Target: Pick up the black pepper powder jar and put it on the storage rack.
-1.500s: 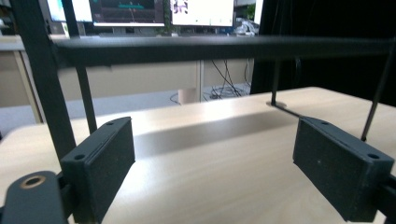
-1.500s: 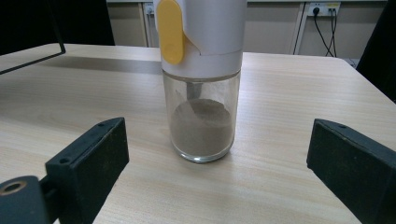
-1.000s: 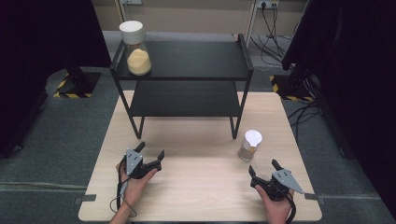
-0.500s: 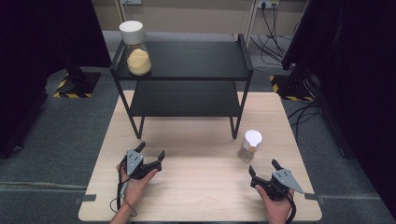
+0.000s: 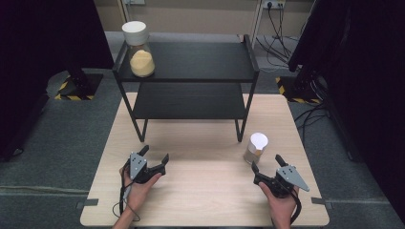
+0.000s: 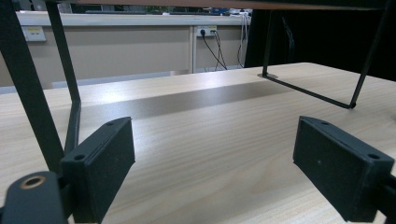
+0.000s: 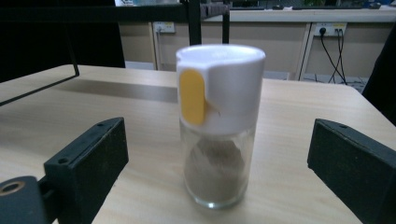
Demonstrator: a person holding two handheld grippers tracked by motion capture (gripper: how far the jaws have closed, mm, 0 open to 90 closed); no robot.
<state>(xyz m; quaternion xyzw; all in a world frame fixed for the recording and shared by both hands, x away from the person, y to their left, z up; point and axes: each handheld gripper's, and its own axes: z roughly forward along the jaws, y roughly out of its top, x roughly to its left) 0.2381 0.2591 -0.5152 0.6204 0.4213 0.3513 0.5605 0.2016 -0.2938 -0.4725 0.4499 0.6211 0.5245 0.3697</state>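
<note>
The light wooden worktop (image 5: 205, 191) stands on grey floor, with a black two-level shelf (image 5: 186, 71) at its far side, well beyond both tools, and wall sockets behind that. The left tool (image 5: 155, 160) lies low on the worktop in a hand, its jaws spread wide around bare wood — the right tool (image 5: 266, 162) is low too, jaws spread wide. The small glass jar (image 7: 217, 126) stands upright just ahead of the right tool, between its jaws but not touching them — it has a white lid with a yellow tab, and no writing can be read.
</note>
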